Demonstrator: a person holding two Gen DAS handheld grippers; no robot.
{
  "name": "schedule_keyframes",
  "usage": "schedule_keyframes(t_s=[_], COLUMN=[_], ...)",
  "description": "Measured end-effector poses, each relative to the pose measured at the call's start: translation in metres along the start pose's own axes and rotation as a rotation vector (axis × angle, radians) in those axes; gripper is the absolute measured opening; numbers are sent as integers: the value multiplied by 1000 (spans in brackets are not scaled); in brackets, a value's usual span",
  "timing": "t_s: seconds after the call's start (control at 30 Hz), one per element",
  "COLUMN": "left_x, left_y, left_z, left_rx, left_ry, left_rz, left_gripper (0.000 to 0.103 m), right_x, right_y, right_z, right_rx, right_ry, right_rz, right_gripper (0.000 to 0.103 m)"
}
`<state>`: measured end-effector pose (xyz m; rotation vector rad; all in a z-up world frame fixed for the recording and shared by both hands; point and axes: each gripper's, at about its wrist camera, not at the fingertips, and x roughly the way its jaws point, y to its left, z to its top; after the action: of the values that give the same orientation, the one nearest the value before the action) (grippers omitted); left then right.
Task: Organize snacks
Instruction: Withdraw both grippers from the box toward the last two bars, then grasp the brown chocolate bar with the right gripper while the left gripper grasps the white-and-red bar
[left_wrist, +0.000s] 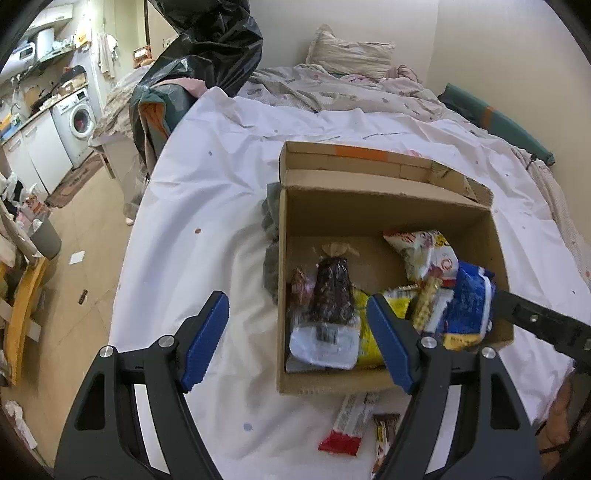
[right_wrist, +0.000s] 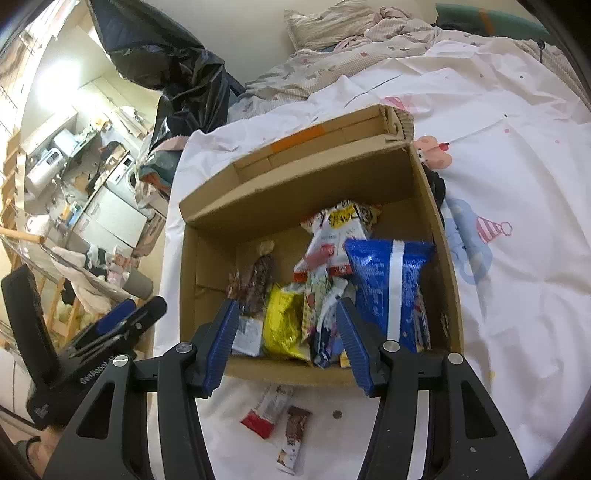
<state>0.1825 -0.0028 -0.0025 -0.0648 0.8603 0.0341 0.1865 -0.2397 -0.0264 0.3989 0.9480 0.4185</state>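
An open cardboard box (left_wrist: 376, 206) (right_wrist: 295, 173) sits on a bed with a white sheet. Inside lie several snack packs: a blue bag (left_wrist: 469, 306) (right_wrist: 388, 280), a yellow pack (left_wrist: 369, 332) (right_wrist: 284, 321), a dark chocolate-coloured bag (left_wrist: 330, 291) (right_wrist: 260, 280) and a white and red pack (left_wrist: 424, 254) (right_wrist: 332, 236). A red and white bar (left_wrist: 347, 424) (right_wrist: 267, 410) and a brown bar (left_wrist: 384, 432) (right_wrist: 293, 435) lie on the sheet before the box. My left gripper (left_wrist: 295, 339) is open and empty over the box's near left corner. My right gripper (right_wrist: 288, 343) is open and empty over the box's near edge.
A black plastic bag (left_wrist: 207, 48) (right_wrist: 177, 62) stands at the bed's far left. Pillows and a rumpled quilt (left_wrist: 351, 74) lie at the head. Dark cloth (left_wrist: 271, 236) sits against the box's left side. The floor, a washing machine (left_wrist: 79, 122) and kitchen clutter lie to the left.
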Motion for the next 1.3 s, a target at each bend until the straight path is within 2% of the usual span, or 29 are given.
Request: schedule_keyframes(t_s=[0.37,0.43,0.5,0.53,0.7,0.77,0.9,1.03,1.17,1.3], left_x=[-18,-20,-19,-18,-17,-16,-10,-6,0,7], left_y=[14,20,23,24,28,28,28,24,24,25], left_z=[-22,-25,-29,-30,-40,-46,-56,-58,-58,-60], left_rx=[-22,-40,-50,-52,-53,-56,-96,-70,-58,-74], left_ry=[12,23,43,55,82,100,128,134,159,200], left_rz=[-9,-12,-7,-3,-1,6,4,27,66,42], left_gripper=[74,75,89,90,90,90,90,90,90,90], right_x=[-2,-2,-1,0,8,11,25,50,76,93], right_y=[2,3,3,3,0,-8,-22,-17,0,18], right_z=[-40,-49,-56,-60,-72,-75,-82,-96,-111,-114], right_rx=[18,15,14,13,11,45,98,45,-50,-87], right_ry=[57,70,83,90,129,146,224,343,424,458], right_rz=[1,-2,-1,-3,-26,-36,-66,-124,-159,-167], right_gripper=[59,62,64,68,78,78,78,78,71,48])
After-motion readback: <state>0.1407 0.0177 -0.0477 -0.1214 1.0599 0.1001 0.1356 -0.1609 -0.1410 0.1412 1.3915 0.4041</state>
